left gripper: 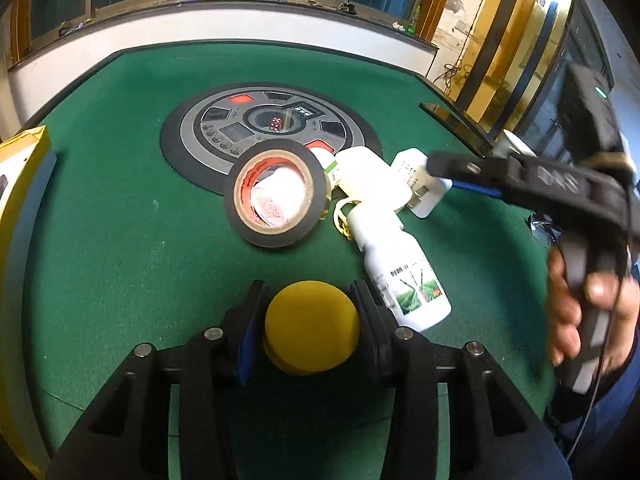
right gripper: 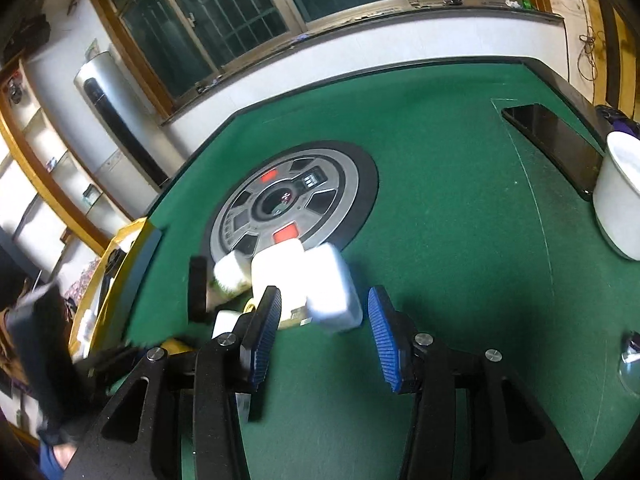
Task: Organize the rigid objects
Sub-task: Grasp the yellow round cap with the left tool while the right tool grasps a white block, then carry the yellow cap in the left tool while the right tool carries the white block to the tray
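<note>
A round yellow puck-like object [left gripper: 312, 328] sits between the fingers of my left gripper [left gripper: 308, 300], whose pads press on both its sides, low over the green felt. Just beyond lie a black tape roll [left gripper: 276, 196], a white bottle with a green label [left gripper: 400, 268], a white jar [left gripper: 364, 176] and a white plug adapter [left gripper: 420, 188]. My right gripper [left gripper: 444, 170] reaches in from the right to the adapter. In the right wrist view the right gripper [right gripper: 324, 296] stands open, and the adapter [right gripper: 332, 296] lies between its fingertips, untouched by the blue pads.
The table's round grey centre console [left gripper: 268, 128] lies behind the pile. A yellow box [left gripper: 24, 184] stands at the left edge. A dark phone [right gripper: 556, 148] and a white cup [right gripper: 624, 200] sit at the far right, and yellow rubber bands [left gripper: 342, 220] lie beside the bottle.
</note>
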`<action>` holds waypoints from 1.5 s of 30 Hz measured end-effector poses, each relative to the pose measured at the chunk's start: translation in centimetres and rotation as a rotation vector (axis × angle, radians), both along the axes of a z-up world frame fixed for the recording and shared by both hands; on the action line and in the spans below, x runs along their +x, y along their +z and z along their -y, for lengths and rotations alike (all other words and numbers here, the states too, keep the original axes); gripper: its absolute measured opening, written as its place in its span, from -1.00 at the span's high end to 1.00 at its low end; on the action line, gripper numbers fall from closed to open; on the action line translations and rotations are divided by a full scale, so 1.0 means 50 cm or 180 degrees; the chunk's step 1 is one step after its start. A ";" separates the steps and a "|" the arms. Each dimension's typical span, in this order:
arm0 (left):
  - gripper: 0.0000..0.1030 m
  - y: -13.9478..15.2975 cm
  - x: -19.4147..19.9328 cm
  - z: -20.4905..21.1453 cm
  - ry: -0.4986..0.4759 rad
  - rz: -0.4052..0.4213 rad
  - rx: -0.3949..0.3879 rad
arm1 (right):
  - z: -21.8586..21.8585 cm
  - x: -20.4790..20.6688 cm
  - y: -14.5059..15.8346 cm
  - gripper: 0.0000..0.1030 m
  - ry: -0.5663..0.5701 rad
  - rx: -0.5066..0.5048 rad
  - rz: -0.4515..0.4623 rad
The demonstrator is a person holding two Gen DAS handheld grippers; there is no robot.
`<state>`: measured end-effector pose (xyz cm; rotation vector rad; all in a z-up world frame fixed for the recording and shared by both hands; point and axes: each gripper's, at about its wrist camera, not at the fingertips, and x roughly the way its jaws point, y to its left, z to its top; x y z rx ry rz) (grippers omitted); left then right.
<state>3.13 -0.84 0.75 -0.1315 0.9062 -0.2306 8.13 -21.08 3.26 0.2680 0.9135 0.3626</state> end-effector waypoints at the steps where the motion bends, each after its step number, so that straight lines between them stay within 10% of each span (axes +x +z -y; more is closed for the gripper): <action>1: 0.23 -0.001 0.002 0.001 -0.0005 0.0005 0.0013 | -0.006 0.010 -0.002 0.22 0.0003 -0.0023 -0.0031; 11: 0.24 -0.004 0.002 0.008 -0.0014 0.0093 0.0088 | 0.004 0.027 -0.029 0.43 -0.0050 -0.0061 -0.0323; 45: 0.24 0.071 -0.098 -0.035 0.0138 0.0393 -0.0148 | -0.056 -0.090 0.052 0.42 0.0210 0.0390 0.0113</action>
